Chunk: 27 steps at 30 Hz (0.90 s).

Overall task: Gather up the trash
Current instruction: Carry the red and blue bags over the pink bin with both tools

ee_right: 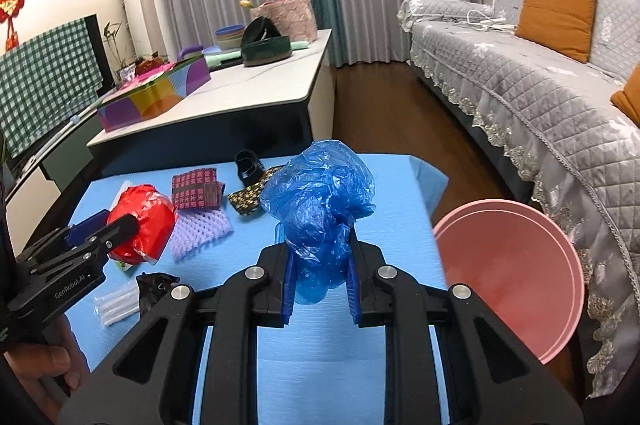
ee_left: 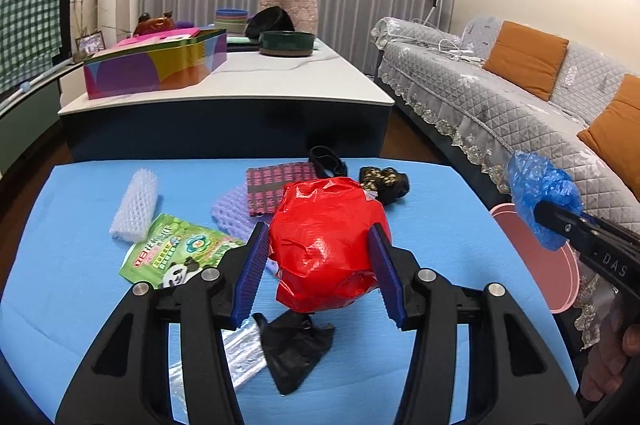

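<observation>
My left gripper [ee_left: 320,245] is shut on a crumpled red plastic bag [ee_left: 326,245] and holds it above the blue mat [ee_left: 432,265]. The red bag also shows in the right wrist view [ee_right: 148,213]. My right gripper [ee_right: 320,265] is shut on a crumpled blue plastic bag [ee_right: 320,201], held over the mat's right side near a pink bin [ee_right: 508,273]. The blue bag [ee_left: 538,193] also shows in the left wrist view, over the pink bin [ee_left: 536,257]. More trash lies on the mat: a green panda wrapper [ee_left: 176,253], white foam net [ee_left: 134,205], black bag [ee_left: 292,349].
A purple foam net [ee_right: 200,229], a patterned red pouch [ee_right: 196,189], a dark floral scrap [ee_right: 250,199] and a clear plastic piece [ee_right: 116,303] lie on the mat. A white table [ee_left: 256,81] with a colourful box stands behind. A grey sofa [ee_right: 540,97] is on the right.
</observation>
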{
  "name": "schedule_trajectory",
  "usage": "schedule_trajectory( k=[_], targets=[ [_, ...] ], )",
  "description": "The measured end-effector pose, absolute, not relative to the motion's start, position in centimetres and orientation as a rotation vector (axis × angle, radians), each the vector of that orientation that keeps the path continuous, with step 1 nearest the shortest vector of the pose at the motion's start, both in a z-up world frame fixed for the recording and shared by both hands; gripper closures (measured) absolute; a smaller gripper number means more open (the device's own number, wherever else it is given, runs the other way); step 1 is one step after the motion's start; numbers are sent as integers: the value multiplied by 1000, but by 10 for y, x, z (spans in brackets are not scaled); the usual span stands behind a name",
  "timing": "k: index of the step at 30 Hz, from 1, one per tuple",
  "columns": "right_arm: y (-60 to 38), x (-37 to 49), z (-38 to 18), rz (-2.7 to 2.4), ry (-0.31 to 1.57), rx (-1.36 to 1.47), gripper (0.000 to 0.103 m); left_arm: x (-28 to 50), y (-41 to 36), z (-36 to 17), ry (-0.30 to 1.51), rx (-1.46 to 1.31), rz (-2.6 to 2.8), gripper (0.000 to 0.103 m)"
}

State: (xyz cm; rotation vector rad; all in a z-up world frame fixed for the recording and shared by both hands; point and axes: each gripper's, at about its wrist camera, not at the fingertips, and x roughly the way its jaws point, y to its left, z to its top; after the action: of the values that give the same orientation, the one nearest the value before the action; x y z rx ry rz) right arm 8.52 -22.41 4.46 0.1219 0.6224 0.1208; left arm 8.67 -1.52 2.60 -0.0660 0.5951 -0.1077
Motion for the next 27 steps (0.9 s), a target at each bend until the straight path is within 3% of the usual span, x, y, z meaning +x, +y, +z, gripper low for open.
schedule_trajectory(
  k=[27],
  targets=[
    [-274, 69, 54, 24, 581, 129, 82, 95, -61, 29, 588, -45, -196, 53]
  ],
)
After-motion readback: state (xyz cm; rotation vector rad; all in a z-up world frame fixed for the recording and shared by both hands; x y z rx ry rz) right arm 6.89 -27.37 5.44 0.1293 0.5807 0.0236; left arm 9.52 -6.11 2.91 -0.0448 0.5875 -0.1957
